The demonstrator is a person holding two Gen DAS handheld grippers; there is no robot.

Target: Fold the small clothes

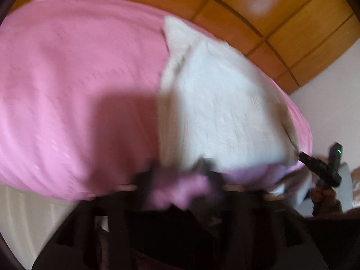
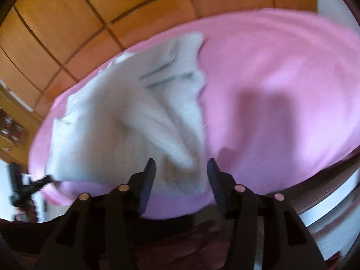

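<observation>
A white garment (image 2: 126, 121) lies on the pink cover (image 2: 281, 90), the right gripper (image 2: 181, 168) parted and empty at its near edge, the left gripper's (image 1: 180, 168) state too blurred to tell.

The right tongs (image 2: 181, 168) stand at the bottom middle, their two dark fingers (image 2: 148, 173) parted with a clear gap; the near end of a white garment (image 2: 126, 121) lies in that gap, and neither pad presses on it, as far as the blur allows; the garment lies rumpled and folded over itself on a pink cloth (image 2: 281, 85), which spreads over a rounded tabletop; a shadow falls on the pink to the right of the garment; at the left edge the left tongs (image 2: 46, 177) reach the garment's far corner, too blurred to judge the grip; an orange tiled floor (image 2: 90, 11) shows beyond.
</observation>
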